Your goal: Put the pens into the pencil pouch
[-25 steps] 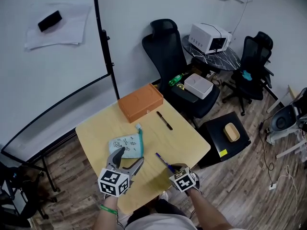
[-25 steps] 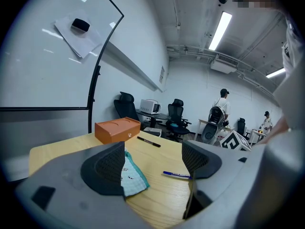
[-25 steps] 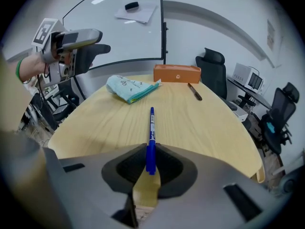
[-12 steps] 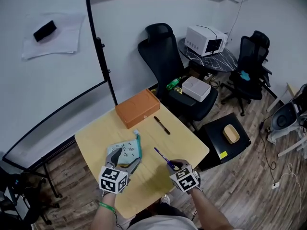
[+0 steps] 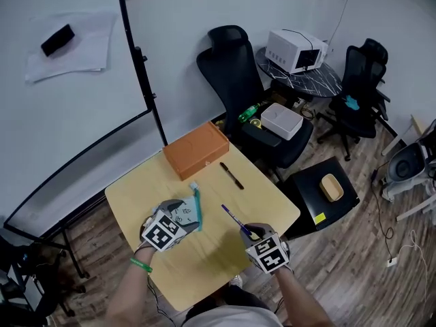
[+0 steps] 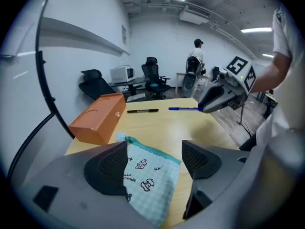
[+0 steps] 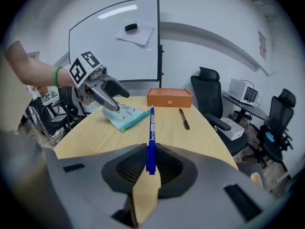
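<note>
While my left tongs (image 6: 155,159) stand over the pencil pouch (image 6: 151,178), their jaws are spread wide apart. The pale checked cloth with its teal-edged mouth lies flat on the table (image 6: 200,128) between them. Seen from the right side, one tip looks to be touching the cloth, though nothing is pinched. My right tongs (image 7: 150,163) are clamped on a blue pen (image 7: 151,128), gripping it near its back end so that the rest sticks out straight ahead above the tabletop. It is aimed roughly toward the pouch's right edge and the orange box (image 7: 169,98) beyond. The pen's tip is short of the pouch, not in it. A black pen (image 5: 232,175) lies loose on the wood farther out, to the right of the pouch and near the box's right end, touching neither. The box sits at the far edge of the table, past the pouch's teal mouth. The pouch is on the left half of the table, close to my side. My two tongs are apart from each other, the left at the pouch, the right over bare wood. A black chair (image 5: 238,60) stands beyond the table.
</note>
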Motion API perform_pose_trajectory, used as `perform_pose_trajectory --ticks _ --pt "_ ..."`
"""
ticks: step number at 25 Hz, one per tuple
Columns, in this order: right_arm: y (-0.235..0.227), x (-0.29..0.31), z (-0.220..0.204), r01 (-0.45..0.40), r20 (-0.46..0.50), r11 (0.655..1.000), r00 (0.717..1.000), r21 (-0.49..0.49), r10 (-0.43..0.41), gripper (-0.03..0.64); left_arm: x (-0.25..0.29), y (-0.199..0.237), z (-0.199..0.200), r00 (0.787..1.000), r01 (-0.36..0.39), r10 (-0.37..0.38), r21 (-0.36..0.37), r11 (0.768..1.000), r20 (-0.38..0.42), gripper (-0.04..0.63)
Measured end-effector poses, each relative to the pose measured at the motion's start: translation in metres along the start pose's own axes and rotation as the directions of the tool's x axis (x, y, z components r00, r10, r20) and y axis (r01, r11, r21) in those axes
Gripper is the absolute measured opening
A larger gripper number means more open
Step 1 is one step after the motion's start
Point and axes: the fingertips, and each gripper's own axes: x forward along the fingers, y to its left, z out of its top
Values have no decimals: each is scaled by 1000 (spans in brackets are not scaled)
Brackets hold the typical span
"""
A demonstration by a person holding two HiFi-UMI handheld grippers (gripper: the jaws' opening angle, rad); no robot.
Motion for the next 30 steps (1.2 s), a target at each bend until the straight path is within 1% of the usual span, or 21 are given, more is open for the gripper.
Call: perform_pose_trajectory --ticks 3,6,12,15,17,18,20,21,25,28,30 --pt "-5 -3 3 8 6 1000 1000 2 -8 60 13 -5 -13 990 88 -78 82 993 -119 350" --pt "-11 -4 3 17 10 1000 1000 11 -17 60 22 -4 -19 973 146 -116 141 979 -199 348" --pt "-17 1 1 25 2 999 1000 27 -25 60 39 2 -38 934 219 -152 181 959 -322 347" --pt "-18 1 3 25 3 999 1000 31 -25 60 44 -2 -46 920 243 -164 188 952 -355 345" --pt "-20 3 5 26 5 999 1000 32 -26 60 46 -3 -48 916 249 -166 190 950 -366 336" --pt "-20 4 6 25 6 999 1000 32 -25 60 48 -2 -50 915 248 -164 193 949 -369 305" --pt "-20 8 6 22 5 999 1000 30 -22 60 51 -1 -55 914 242 -155 197 950 -374 216" --pt "-19 9 5 21 3 999 1000 29 -21 60 52 -1 -57 914 239 -151 199 950 -377 190" --pt "-18 9 7 22 1 999 1000 23 -22 60 51 3 -56 920 222 -135 207 953 -368 110" --pt "-20 10 9 25 4 999 1000 19 -25 60 49 8 -52 933 193 -114 208 959 -341 34" --pt "-20 10 11 25 7 1000 1000 18 -25 60 45 10 -51 940 180 -108 203 962 -324 17"
